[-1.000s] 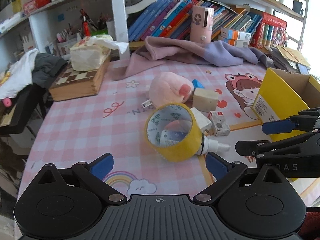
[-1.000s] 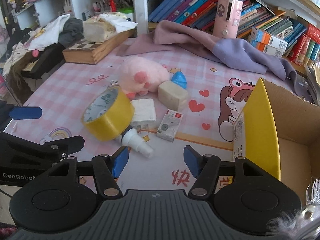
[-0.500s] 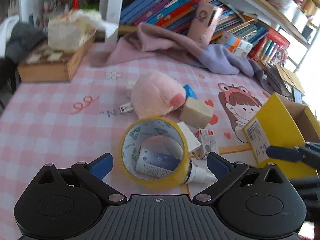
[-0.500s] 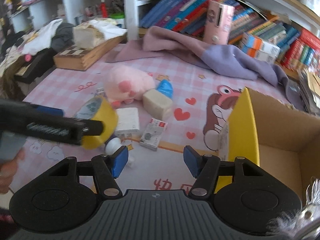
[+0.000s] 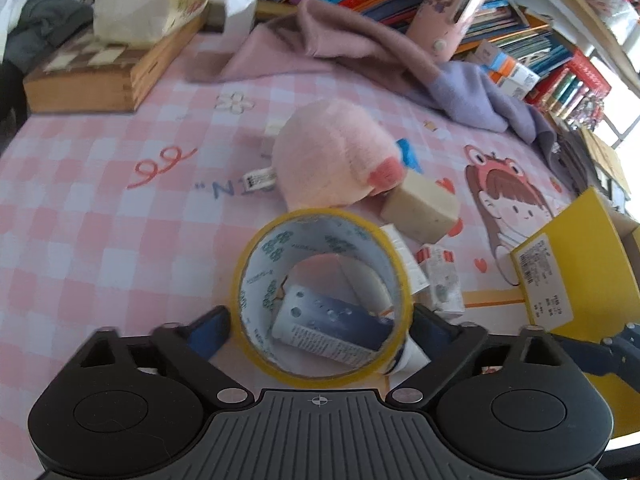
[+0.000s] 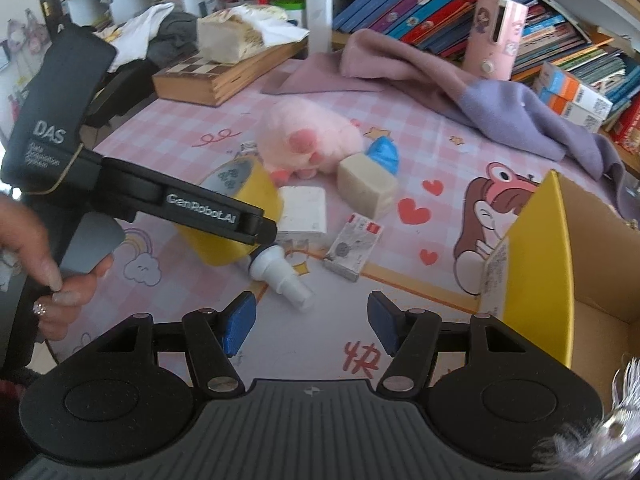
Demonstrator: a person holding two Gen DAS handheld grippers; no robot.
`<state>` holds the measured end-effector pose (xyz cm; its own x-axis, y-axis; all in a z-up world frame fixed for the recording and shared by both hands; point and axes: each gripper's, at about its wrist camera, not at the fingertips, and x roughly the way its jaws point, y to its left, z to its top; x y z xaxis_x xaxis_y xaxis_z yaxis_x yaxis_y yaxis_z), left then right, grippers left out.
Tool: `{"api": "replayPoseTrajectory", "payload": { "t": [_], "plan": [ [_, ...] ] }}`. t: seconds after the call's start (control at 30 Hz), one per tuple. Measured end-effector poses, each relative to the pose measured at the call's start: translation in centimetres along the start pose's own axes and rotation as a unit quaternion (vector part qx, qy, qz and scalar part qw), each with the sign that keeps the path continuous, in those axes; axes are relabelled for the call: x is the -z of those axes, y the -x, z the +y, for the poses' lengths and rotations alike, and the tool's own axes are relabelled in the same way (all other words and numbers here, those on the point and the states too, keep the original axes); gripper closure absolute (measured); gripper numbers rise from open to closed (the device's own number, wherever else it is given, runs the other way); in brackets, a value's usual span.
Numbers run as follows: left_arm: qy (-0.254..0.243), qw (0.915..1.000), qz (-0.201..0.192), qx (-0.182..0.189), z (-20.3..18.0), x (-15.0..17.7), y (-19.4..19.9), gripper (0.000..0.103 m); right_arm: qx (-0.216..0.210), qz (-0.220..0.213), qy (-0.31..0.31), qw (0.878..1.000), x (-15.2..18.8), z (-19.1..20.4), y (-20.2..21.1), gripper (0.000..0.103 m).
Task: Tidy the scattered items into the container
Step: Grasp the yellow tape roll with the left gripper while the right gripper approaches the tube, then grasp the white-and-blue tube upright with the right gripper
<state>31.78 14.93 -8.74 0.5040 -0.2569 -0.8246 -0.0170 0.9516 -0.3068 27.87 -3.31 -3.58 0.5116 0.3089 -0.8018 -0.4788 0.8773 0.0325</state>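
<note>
Closing my left gripper (image 5: 320, 326) around the upright yellow roll of packing tape (image 5: 323, 296), I straddle it because it stands on edge over a white spray bottle (image 6: 280, 276), mid-desk. My right gripper (image 6: 310, 326) waits half-open and empty beside the yellow-flapped cardboard box (image 6: 560, 264) at the desk's right edge.

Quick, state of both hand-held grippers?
Left hand-held gripper: jaws closing around the yellow tape roll, pads not yet pressing it.
Right hand-held gripper: open, empty.

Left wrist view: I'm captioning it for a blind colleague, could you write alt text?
The left gripper is closing around an upright yellow tape roll, a white spray bottle lying through its core. Behind sit a pink plush toy, small boxes and a yellow cardboard box on a pink checked tablecloth.
</note>
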Motion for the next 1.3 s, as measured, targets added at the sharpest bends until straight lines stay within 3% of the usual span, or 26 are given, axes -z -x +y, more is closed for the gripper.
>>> {"api": "replayPoseTrajectory", "payload": {
  "t": [0.43, 0.57, 0.9, 1.0, 1.3],
  "plan": [
    [0.014, 0.998, -0.049, -0.036, 2.1, 1.1, 5.0, 0.019, -0.047, -0.002, 0.041, 0.998, -1.9, 2.5, -2.8, 0.044],
    [0.011, 0.9963, -0.068, -0.051, 2.6, 1.8, 6.9, 0.019, -0.059, -0.013, 0.064, 0.996, -3.0, 3.4, -4.1, 0.057],
    [0.038, 0.9929, -0.086, -0.073, 4.4, 3.1, 9.4, 0.019, -0.052, 0.01, 0.166, 0.985, -4.2, 5.5, -8.1, 0.061],
    [0.043, 0.9926, -0.091, -0.068, 4.6, 3.2, 9.5, 0.019, -0.054, 0.033, 0.164, 0.984, -4.0, 5.5, -8.2, 0.069],
    [0.029, 0.9934, -0.092, -0.062, 4.3, 3.7, 9.9, 0.019, -0.068, 0.049, 0.134, 0.987, -3.7, 5.6, -8.4, 0.068]
  ]
}}
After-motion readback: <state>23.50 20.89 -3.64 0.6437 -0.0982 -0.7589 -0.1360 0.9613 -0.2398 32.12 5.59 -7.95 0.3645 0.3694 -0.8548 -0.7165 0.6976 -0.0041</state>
